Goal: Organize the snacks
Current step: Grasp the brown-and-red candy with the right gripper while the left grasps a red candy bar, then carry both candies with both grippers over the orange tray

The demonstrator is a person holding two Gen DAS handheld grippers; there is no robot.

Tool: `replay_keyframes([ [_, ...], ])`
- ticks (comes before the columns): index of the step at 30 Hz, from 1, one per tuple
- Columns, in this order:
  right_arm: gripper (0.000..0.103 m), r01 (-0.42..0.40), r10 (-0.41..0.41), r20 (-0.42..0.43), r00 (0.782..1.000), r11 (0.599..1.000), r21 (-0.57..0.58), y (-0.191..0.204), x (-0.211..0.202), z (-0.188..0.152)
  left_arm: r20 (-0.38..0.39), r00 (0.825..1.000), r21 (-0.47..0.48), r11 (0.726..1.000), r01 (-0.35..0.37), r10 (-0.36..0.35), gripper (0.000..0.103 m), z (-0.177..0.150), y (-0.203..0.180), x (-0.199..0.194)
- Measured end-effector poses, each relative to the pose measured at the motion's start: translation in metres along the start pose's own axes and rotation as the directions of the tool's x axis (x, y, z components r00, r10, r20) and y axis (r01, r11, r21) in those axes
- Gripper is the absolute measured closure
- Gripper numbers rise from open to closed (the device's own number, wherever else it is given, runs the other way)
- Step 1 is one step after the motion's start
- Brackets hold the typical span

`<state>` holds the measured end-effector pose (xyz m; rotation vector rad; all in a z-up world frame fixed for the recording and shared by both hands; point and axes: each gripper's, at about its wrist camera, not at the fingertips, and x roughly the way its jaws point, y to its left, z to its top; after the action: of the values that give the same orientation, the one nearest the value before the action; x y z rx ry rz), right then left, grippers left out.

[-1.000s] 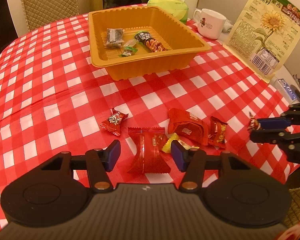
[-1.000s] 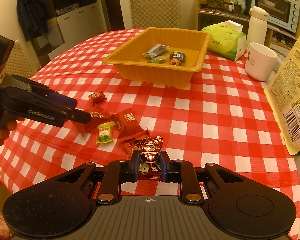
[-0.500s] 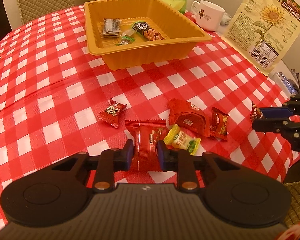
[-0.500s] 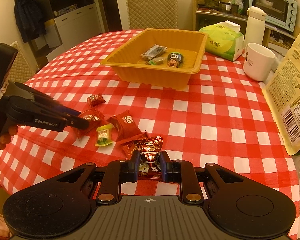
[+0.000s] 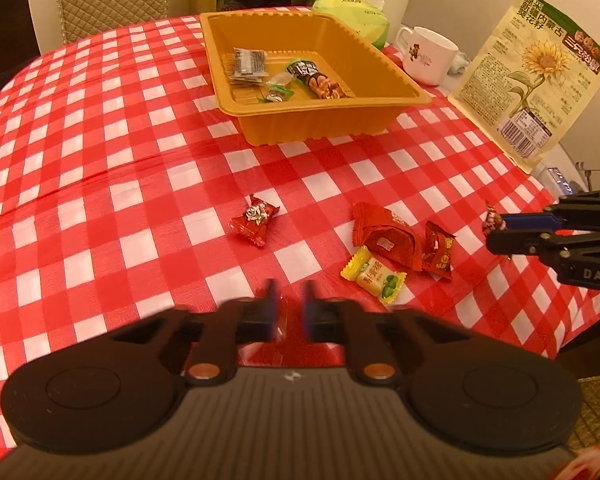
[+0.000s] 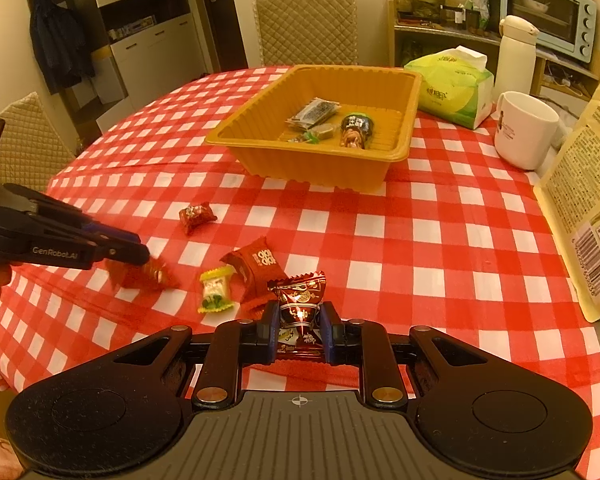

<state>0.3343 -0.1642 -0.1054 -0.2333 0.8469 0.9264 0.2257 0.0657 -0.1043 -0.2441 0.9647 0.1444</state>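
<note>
The left hand-held gripper has just been closed on a red packet; the right hand-held gripper is clamped on a dark-red candy. Three snacks are seen in the orange tray at upper centre; four are left on the tabletop.

Each fisheye camera sits close behind its own gripper, angled down across the checked tablecloth toward the orange tray. The left wrist view looks from the tray's left, the right wrist view from its right. Both share the tray and the scattered candies near the table's front edge.
</note>
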Motion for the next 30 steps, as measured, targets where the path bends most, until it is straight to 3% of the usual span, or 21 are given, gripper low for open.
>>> replay_keyframes([
  [4,0.081,-0.009,0.009,0.001,1.0,1.0,0.0,0.002,0.003,0.003,-0.031,1.0,-0.002,1.0,-0.004,0.003,0.093,-0.007,0.001,0.006],
  [9,0.081,-0.014,0.014,-0.005,1.0,1.0,0.004,0.002,0.006,0.003,-0.054,0.999,0.021,1.0,-0.005,0.006,0.074,-0.007,-0.002,0.009],
  [19,0.081,-0.002,0.002,-0.012,1.0,0.999,0.036,-0.002,0.005,-0.003,-0.105,0.994,0.047,0.999,0.003,0.002,0.077,-0.015,-0.004,0.018],
  [30,0.081,-0.002,0.002,0.003,1.0,0.999,0.045,-0.003,0.005,0.004,-0.016,1.0,0.042,0.999,0.017,-0.016,0.079,0.0,-0.004,-0.007],
])
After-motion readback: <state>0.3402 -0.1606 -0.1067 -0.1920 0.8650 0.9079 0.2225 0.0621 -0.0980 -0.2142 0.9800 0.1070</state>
